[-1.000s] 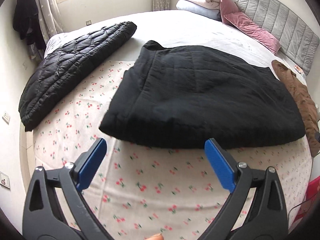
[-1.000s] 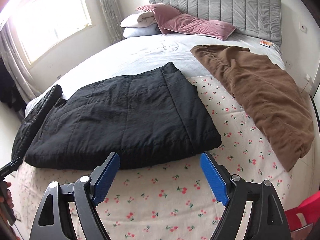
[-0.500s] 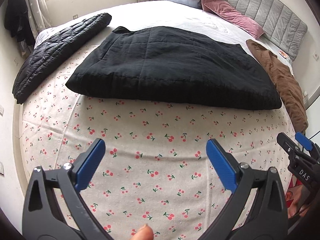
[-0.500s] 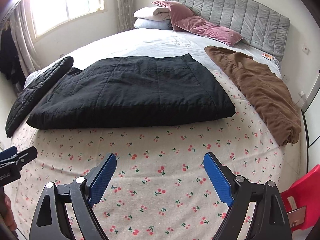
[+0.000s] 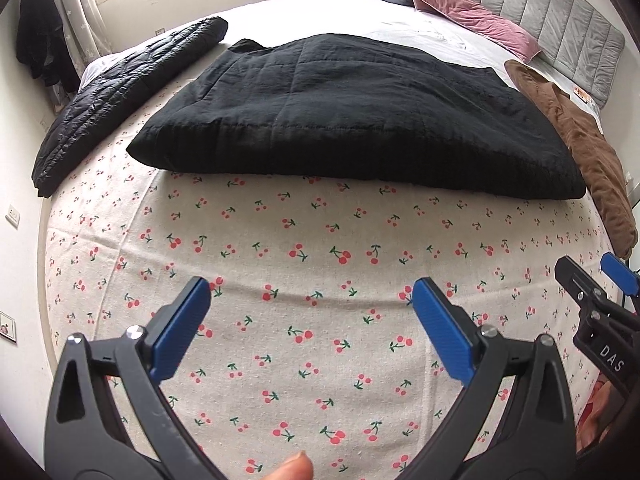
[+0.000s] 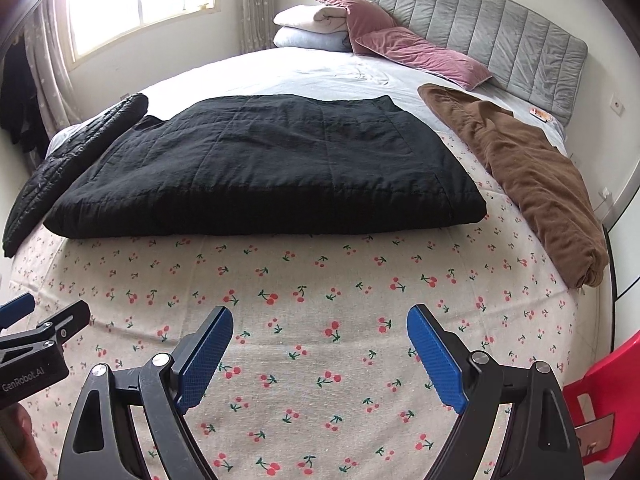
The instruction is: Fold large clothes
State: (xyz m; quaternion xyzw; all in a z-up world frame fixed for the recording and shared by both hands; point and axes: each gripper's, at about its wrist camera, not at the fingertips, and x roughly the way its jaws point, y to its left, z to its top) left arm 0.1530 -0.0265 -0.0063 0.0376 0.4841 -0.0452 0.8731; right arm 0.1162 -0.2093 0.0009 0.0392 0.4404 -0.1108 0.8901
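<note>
The folded black quilted garment lies clear of the cherry-print bed sheet's near edge. Left gripper and right gripper fingers spread wide, empty, above bare sheet.

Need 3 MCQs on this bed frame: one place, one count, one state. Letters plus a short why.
1. Where does the brown garment lie relative to the folded black quilted garment?
A. on top of it
B. to its right in the right wrist view
C. underneath it

2. How many dark garments lie on the cherry-print bed cover?
A. two
B. four
C. none

3. How do the blue fingers of the right gripper stand?
A. clamped on black fabric
B. clamped on the cover
C. spread, with nothing between them

Answers:
1 B: the brown one lies along the bed's right edge, beside the black one.
2 A: the folded black one plus a shiny black puffer jacket at the left edge.
3 C: only bare cover shows between the pads.
</note>
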